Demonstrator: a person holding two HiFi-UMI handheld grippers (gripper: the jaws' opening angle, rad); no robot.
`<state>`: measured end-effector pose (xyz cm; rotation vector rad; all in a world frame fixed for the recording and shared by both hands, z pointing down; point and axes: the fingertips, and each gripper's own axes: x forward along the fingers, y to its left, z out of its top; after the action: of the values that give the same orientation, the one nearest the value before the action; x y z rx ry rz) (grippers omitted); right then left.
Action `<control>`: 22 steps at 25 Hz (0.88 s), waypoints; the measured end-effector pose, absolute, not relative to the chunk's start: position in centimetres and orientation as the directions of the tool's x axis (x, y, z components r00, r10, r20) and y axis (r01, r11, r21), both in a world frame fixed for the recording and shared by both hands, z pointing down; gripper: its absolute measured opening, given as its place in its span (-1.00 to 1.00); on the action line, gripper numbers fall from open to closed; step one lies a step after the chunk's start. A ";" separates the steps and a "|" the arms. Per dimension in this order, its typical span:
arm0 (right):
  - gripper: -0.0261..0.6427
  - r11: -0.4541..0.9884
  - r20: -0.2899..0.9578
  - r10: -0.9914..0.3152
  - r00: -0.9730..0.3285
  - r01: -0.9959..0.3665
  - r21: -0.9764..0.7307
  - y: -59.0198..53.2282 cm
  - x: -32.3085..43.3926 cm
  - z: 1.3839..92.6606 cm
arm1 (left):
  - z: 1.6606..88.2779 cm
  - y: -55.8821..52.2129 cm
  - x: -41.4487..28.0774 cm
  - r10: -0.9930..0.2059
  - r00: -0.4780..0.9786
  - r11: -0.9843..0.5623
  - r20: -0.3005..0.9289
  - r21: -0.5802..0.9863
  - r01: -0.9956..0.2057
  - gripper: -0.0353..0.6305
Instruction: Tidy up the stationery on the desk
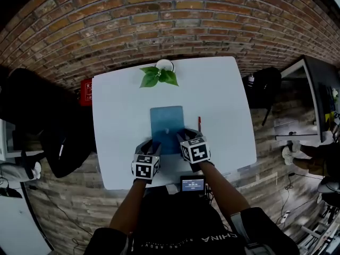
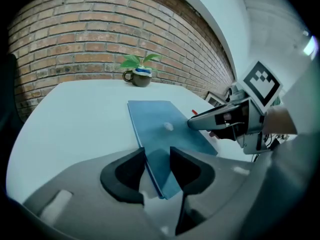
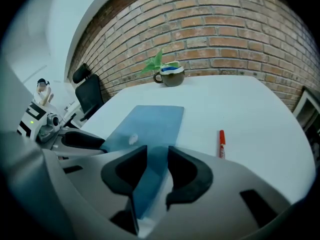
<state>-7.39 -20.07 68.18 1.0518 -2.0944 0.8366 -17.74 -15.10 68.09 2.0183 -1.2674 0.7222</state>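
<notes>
A white counter [image 1: 122,105] stands against a brick wall [image 1: 159,15], and a flat blue folder [image 1: 167,124] lies on it, a little nearer than the middle, with its long sides running near to far. A small pale spot sits on its cover. Just to the right of the folder, apart from it, a red pen [image 3: 221,144] lies on the bare top, also pointing near to far. The only container on the counter is a dark mug [image 2: 140,78] with a blue-and-white band at its rim, standing at the far edge, well apart from the folder. It holds a green leafy plant [image 1: 158,77] whose leaves hang over the rim towards the near side. The left claw [image 2: 157,156] is at the folder's near left corner and the right claw [image 3: 157,156] at its near right corner, both tilted down towards the counter. Each claw is spread, with a gap between its dark pads; the folder's near corner shows in that gap, and the pads do not visibly press on it. In the left gripper view the tip of the right claw is just above the folder's right side. At the near edge of the counter, between the person's forearms, a small device with a lit screen [image 1: 192,184] faces up.
</notes>
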 end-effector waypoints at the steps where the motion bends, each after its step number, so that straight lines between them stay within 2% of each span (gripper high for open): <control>1: -0.52 0.479 0.768 -0.434 -0.471 -0.843 -0.246 -20.1 -7.2 68.2 | 68.1 -15.0 -17.6 -0.563 0.380 -0.325 0.734 0.227 -0.918 -0.40; 11: -0.57 0.505 0.769 -0.426 -0.476 -0.831 -0.235 -20.3 -7.1 68.2 | 68.1 -14.9 -17.4 -0.559 0.381 -0.317 0.737 0.234 -0.919 -0.40; 14: -0.41 0.497 0.772 -0.422 -0.476 -0.833 -0.243 -20.0 -7.1 68.2 | 67.7 -15.3 -18.1 -0.565 0.369 -0.336 0.738 0.203 -0.920 -0.40; 22: -0.32 0.456 0.785 -0.404 -0.469 -0.848 -0.272 -19.2 -6.9 68.9 | 68.0 -17.2 -18.1 -0.528 0.382 -0.383 0.758 0.188 -0.904 -0.45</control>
<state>-6.95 -19.19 68.91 1.0404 -2.0619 0.8851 -18.09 -17.17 68.01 2.0455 -1.2263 0.8130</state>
